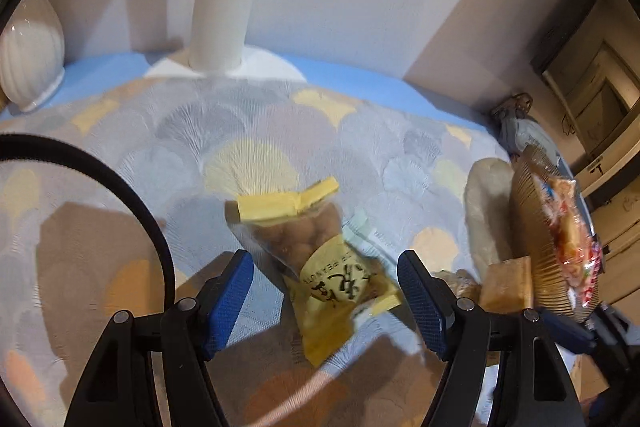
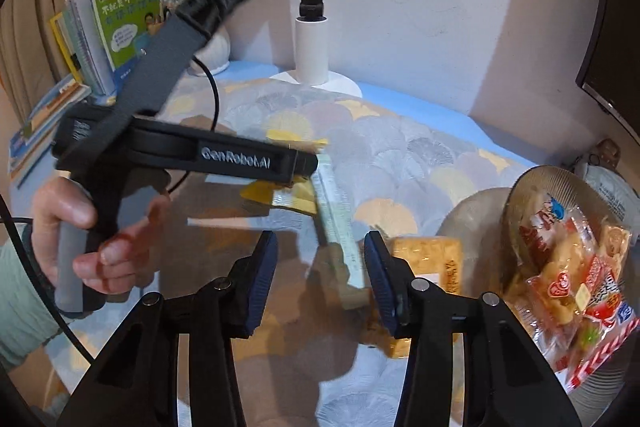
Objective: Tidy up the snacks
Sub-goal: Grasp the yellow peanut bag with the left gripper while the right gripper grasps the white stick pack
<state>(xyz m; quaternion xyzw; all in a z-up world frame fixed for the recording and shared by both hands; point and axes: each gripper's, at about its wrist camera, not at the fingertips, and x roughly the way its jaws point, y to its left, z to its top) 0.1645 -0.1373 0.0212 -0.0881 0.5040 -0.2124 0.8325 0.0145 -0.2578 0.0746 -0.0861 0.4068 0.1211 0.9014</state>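
Note:
A clear bag of peanuts [image 1: 320, 259] with a yellow label lies on the patterned tablecloth [image 1: 200, 131], between and just beyond my open left gripper [image 1: 325, 297]. In the right wrist view the left gripper's body hides most of that bag [image 2: 294, 197]. A pale green flat packet [image 2: 340, 239] lies ahead of my open right gripper [image 2: 321, 277], partly between its fingers. An orange cracker packet [image 2: 432, 259] lies right of it. A brown glass bowl [image 2: 532, 203] at the right holds a red-and-orange snack bag [image 2: 576, 279].
A white lamp post [image 1: 224, 15] on a round base stands at the back by the wall. A white ribbed vase [image 1: 30, 59] is at the back left. Books [image 2: 116, 31] and a flower vase [image 2: 216, 47] stand at the back left. The table's right edge is behind the bowl [image 1: 532, 227].

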